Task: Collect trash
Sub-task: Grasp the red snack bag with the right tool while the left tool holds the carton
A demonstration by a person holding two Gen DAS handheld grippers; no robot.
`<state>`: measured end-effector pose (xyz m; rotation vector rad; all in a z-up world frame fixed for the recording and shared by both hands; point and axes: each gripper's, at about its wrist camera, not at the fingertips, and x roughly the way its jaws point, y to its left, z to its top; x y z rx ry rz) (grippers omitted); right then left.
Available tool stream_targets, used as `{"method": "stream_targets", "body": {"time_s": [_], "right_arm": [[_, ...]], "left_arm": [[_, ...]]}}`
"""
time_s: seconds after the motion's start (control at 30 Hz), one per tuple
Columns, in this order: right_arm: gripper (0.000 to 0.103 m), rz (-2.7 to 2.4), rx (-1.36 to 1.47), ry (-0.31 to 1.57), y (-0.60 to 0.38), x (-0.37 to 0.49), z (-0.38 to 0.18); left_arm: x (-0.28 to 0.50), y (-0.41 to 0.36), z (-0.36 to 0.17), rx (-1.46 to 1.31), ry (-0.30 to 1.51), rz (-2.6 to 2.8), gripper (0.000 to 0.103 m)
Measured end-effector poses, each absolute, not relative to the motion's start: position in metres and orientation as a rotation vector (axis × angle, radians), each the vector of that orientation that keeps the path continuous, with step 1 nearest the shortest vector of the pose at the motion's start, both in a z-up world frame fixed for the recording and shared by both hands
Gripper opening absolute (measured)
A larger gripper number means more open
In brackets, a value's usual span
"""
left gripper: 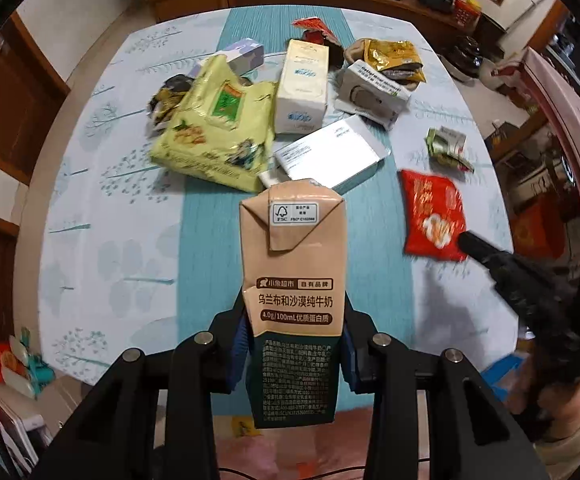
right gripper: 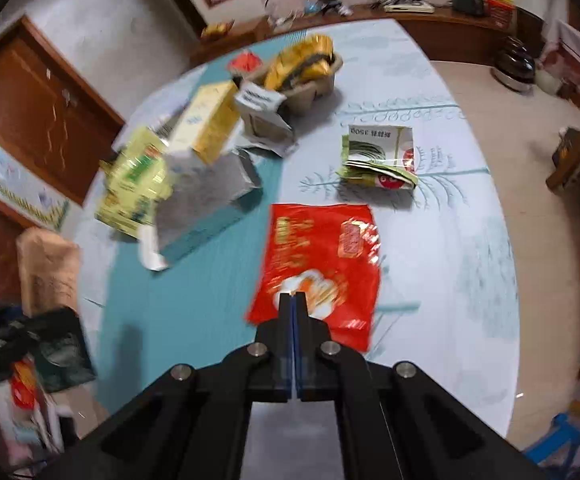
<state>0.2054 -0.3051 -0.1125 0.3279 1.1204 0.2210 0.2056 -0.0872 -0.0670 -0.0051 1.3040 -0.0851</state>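
Left gripper (left gripper: 293, 344) – jaws parted to carton width, blue pads pressed on both sides of upright milk carton (left gripper: 293, 280), fingers pointing toward 12 o'clock.

Right gripper (right gripper: 293, 300) – jaws closed flush, pads meeting, nothing between them; in left wrist view its black fingers enter from 4 o'clock, tip aimed toward 10 o'clock.

Near table (left gripper: 110, 280) edge open — bare cloth left of milk carton (left gripper: 293, 280); red packet (right gripper: 321, 264) lies right. Far half blocked — yellow bag (left gripper: 218, 128), boxes (left gripper: 301, 84) crowded together.
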Motion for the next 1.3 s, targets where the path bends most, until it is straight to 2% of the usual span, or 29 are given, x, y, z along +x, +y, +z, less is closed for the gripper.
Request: {"method": "stream_targets", "body": {"time_s": [0.4, 0.47, 0.5, 0.53, 0.6, 1.07, 1.17, 1.27, 1.3], "right_arm": [[0.001, 0.050, 0.354, 1.082, -0.299, 0.203, -0.108], [0.006, 0.041, 0.349, 1.094, -0.299, 0.211, -0.112], [0.020, 0.036, 0.347, 1.100, -0.299, 0.215, -0.114], [0.050, 0.030, 0.342, 1.108, -0.299, 0.219, -0.116], [0.078, 0.028, 0.337, 1.106, -0.298, 0.224, -0.119], [0.079, -0.016, 0.162, 1.190, -0.282, 0.256, -0.155], [0.077, -0.036, 0.101, 1.193, -0.275, 0.256, -0.157], [0.060, -0.034, 0.047, 1.171, -0.264, 0.252, -0.156], [0.046, -0.018, 0.045, 1.164, -0.259, 0.249, -0.154]], "left_arm": [[0.180, -0.042, -0.043, -0.022, 1.233, -0.062, 0.036], [0.184, -0.041, -0.042, -0.025, 1.221, -0.044, 0.036], [0.187, -0.040, -0.042, -0.027, 1.214, -0.031, 0.036], [0.190, -0.040, -0.042, -0.029, 1.209, -0.020, 0.036], [0.196, -0.038, -0.043, -0.033, 1.198, 0.008, 0.036], [0.231, -0.026, -0.062, -0.076, 1.205, 0.147, 0.036], [0.228, -0.029, -0.065, -0.065, 1.211, 0.145, 0.036], [0.222, -0.031, -0.064, -0.056, 1.211, 0.135, 0.036], [0.221, -0.031, -0.064, -0.051, 1.210, 0.132, 0.036]]}}
